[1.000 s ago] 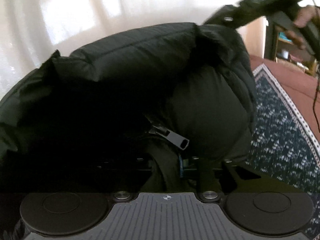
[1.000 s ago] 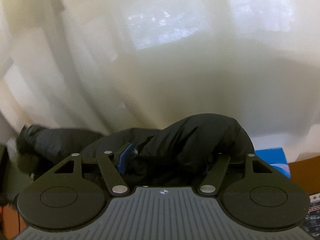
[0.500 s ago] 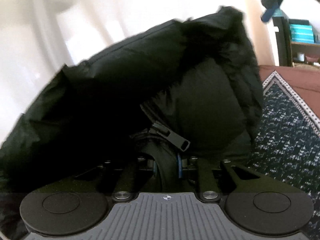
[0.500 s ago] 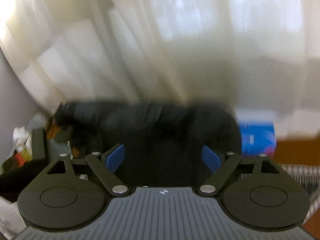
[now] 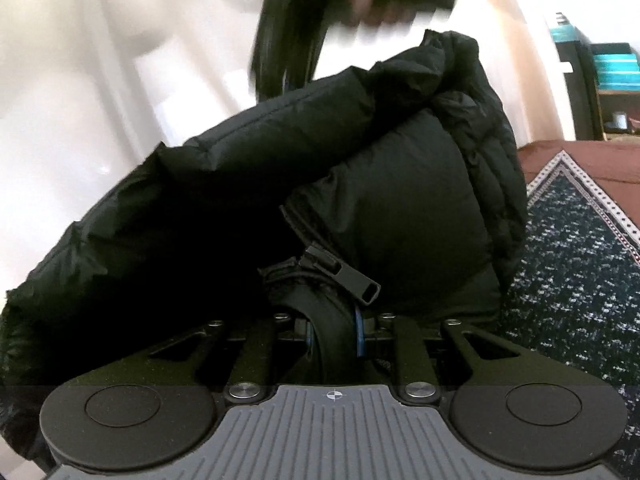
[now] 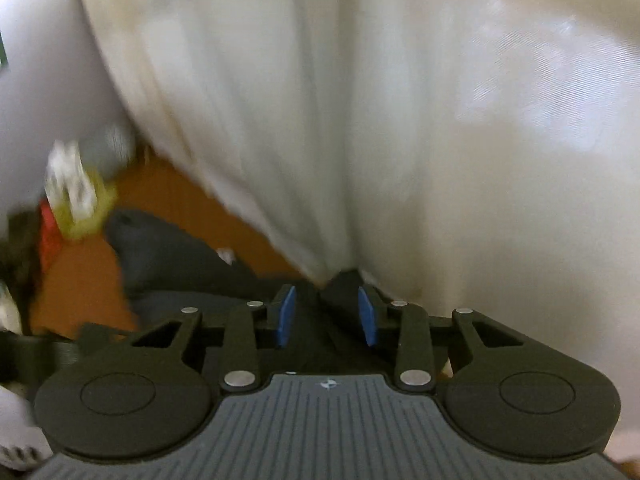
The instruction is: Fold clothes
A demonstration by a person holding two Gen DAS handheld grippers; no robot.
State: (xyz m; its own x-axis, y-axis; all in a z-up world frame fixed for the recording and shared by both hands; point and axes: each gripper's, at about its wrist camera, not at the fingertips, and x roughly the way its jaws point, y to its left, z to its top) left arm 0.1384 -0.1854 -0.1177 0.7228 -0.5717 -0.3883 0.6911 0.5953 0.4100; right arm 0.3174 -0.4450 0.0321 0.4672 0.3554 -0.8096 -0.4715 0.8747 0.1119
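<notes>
Pinching black puffer jacket (image 5: pixel 400 208) hem: left gripper (image 5: pixel 332 336). Right gripper (image 6: pixel 327 316) closing, pads clear of jacket below.

Blurred right gripper (image 5: pixel 288 40) above jacket (image 5: pixel 360 184).

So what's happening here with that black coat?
A person is folding a black puffer jacket with two handheld grippers. The left gripper is clamped on the jacket's edge by the zipper pull. The right gripper is closing, its blue pads not pressing anything clearly, with white curtain ahead.
</notes>
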